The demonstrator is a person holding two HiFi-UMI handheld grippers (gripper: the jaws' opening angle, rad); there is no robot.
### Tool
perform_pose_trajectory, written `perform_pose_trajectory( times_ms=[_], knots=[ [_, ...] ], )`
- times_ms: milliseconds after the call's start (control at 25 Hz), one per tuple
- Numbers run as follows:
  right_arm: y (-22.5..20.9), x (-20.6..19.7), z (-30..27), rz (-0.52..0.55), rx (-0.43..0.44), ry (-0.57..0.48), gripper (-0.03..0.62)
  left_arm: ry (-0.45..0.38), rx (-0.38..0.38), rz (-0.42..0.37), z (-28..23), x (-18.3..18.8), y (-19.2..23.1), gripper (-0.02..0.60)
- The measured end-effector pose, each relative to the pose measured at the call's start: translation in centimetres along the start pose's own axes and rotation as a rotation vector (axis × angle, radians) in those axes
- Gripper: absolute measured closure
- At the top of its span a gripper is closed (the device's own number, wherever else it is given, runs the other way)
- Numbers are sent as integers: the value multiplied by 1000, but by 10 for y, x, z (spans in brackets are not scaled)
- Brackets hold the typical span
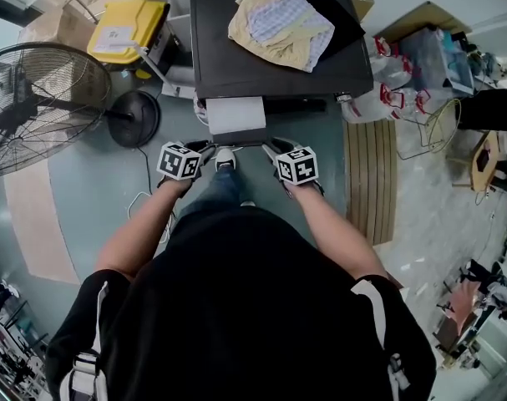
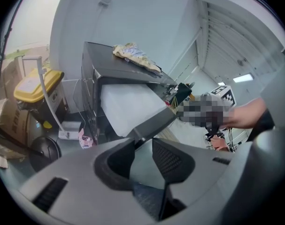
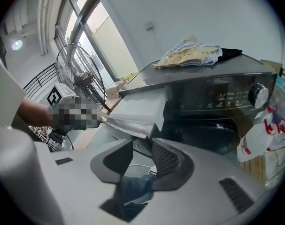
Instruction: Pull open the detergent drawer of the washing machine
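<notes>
Protruding detergent drawer [image 1: 235, 114], front gripped.

no writing can be read. the washing machine [image 3: 212, 81] control panel [image 3: 227, 97] bears pale print too blurred to make out, likewise the sheet [image 1: 113, 35] on the yellow bin [image 1: 144, 15] and red marks on the white bags [image 1: 377, 100].

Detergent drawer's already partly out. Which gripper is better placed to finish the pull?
Left, narrowly. The left gripper seems to have the end of the grey front panel of the white detergent drawer seated between its jaws; at the right gripper the other corner is caught only at the jaw tips.
</notes>
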State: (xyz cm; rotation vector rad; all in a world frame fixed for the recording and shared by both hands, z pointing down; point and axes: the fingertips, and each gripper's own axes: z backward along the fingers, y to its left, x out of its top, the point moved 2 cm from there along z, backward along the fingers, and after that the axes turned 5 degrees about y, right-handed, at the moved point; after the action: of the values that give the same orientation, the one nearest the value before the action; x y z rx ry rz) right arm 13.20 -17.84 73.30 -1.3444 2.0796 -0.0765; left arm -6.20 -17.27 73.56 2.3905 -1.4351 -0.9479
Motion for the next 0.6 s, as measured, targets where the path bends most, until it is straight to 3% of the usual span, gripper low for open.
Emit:
perform_pose_trajectory(
  times_ms=[600],
  knots=[
    [22, -46, 19, 2, 33, 35, 473, 17, -19, -2, 5, -42, -33, 459]
  ],
)
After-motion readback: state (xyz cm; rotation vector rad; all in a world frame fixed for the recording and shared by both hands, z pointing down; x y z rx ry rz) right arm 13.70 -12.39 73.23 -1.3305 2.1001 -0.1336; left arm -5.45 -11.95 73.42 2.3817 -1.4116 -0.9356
